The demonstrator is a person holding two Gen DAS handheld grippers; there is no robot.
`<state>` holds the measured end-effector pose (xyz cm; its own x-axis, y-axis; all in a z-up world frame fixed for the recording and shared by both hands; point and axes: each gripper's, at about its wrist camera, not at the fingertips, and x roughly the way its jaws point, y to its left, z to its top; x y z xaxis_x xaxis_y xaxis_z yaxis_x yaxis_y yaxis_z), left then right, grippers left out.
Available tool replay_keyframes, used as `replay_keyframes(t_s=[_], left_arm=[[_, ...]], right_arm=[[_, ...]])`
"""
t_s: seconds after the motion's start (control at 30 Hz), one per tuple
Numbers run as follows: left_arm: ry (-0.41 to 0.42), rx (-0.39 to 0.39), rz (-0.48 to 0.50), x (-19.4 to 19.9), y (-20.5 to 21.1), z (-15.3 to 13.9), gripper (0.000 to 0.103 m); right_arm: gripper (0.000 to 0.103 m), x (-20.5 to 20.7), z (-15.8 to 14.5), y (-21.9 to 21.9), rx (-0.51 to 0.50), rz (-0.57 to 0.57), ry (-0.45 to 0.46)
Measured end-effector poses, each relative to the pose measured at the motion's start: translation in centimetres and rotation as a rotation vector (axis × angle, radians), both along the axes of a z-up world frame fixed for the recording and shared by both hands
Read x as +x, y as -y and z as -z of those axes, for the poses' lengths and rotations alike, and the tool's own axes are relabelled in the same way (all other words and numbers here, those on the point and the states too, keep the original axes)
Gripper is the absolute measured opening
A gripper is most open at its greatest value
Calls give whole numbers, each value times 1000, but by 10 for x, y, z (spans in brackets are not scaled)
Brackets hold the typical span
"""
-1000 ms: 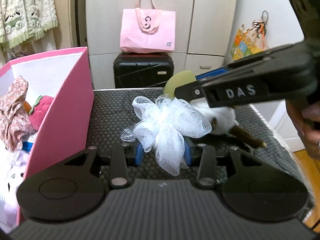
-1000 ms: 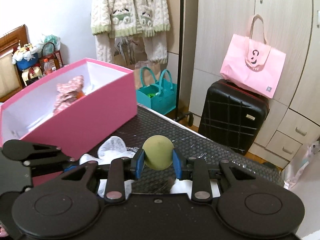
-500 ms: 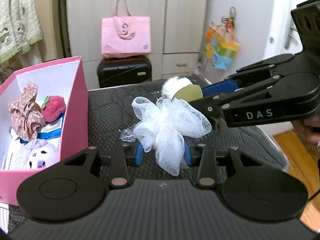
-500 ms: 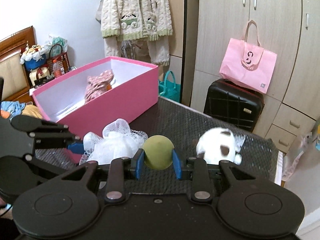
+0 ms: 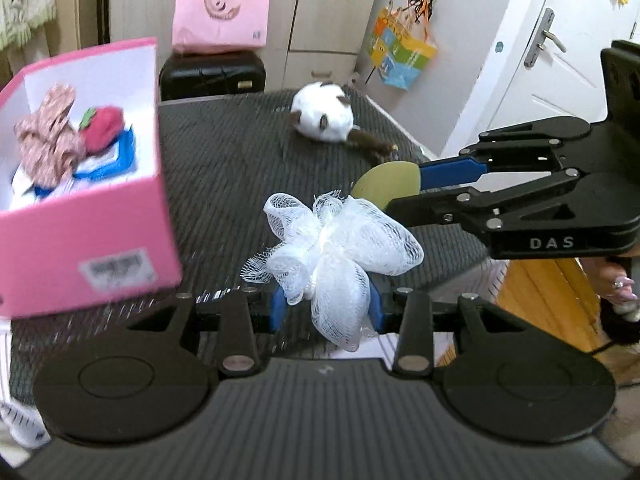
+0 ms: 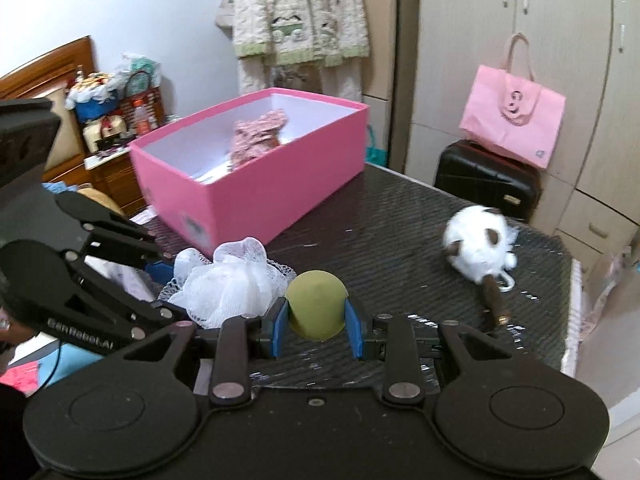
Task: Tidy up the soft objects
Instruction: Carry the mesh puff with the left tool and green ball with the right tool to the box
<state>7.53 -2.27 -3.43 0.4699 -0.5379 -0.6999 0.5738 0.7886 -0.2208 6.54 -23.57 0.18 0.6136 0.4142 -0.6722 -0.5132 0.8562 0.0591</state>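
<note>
My left gripper (image 5: 326,306) is shut on a white mesh bath pouf (image 5: 336,240), held above the dark table (image 5: 224,176); the pouf also shows in the right wrist view (image 6: 228,280). My right gripper (image 6: 318,330) is shut on an olive-green sponge (image 6: 316,304), right of the pouf; the sponge shows in the left wrist view too (image 5: 386,188). A pink box (image 5: 80,220) with a floral scrunchie (image 5: 50,136) and a red strawberry plush (image 5: 102,130) stands at the left. A white and brown plush (image 5: 324,118) lies at the table's far side.
A black suitcase (image 5: 212,74) with a pink tote bag (image 5: 220,16) on it stands behind the table. A wardrobe (image 6: 520,60) and a hanging cream cardigan (image 6: 300,12) are behind. A door (image 5: 560,64) is to the right.
Both grippers have pulled back and lifted with their objects. The pink box and the white plush now show more fully and farther away.
</note>
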Motion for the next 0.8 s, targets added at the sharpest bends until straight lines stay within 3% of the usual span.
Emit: replay_keyframes(t_s=[0.2,0.47,0.67,0.8], left_arm=[[4,20,-19,-16,-35,-10,39],[194,42,-87,-29,-73,-53,39],[280,30,-150,-8,-103,-71,41],[297,28,-178,23,-117,-72,41]], right_arm=[[35,-19,-10,-25,34,-68,24],[35,-18,-45,-73,107,-132,117],[37,10,-64,-104,140,-160,187],[38,42,-62,-119,173,-137,181]])
